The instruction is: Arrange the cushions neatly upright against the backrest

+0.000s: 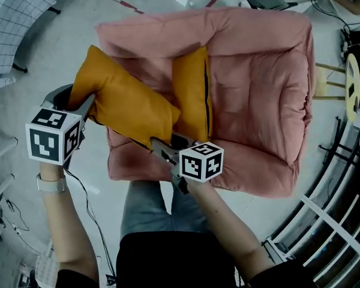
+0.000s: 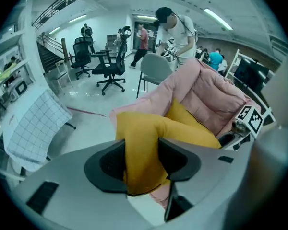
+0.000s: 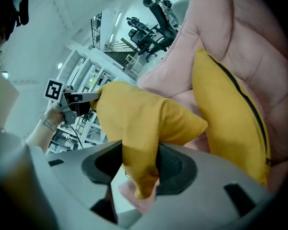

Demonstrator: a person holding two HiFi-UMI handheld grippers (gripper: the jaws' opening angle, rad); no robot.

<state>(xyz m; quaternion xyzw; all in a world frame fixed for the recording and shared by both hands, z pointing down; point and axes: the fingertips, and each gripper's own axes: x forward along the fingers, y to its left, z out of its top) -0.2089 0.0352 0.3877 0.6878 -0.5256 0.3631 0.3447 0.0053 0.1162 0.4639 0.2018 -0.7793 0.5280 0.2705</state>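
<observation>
Head view, left to right. Shows left gripper [image 1: 87,108] clenched on the left end of the held cushion [image 1: 123,104]. Confirmed in left gripper view: orange fabric bunched tight between the pads [image 2: 110,163], nothing else in the bite.

Long axis of the held cushion: fingertip to fingertip, from the left fingers down and right to the right gripper [image 1: 163,149]. Looks carried rather than resting, partly out over the left side of the pink armchair [image 1: 258,71].

Right gripper: same story, clamped on the opposite end. Right gripper view has a fold pinched between its pads [image 3: 175,166], tail of fabric hanging below.

Key relation for the next move: backrest [image 1: 228,23] reads as the far padded wall, so straight ahead of both sets of fingers, beyond the held cushion. Right fingers nearer the seat; left fingers outboard of it. Probably needs a push forward and to the right, with the long axis kept across the backrest.

Just past the right fingers: standing cushion [image 1: 192,92], on edge in the seat, touching the held cushion, long axis pointing away from the fingers toward the backrest. Edge-on to the backrest, not flat against it.

Seat well: only the standing cushion inside; bare pink padding to the right of the right fingers.
</observation>
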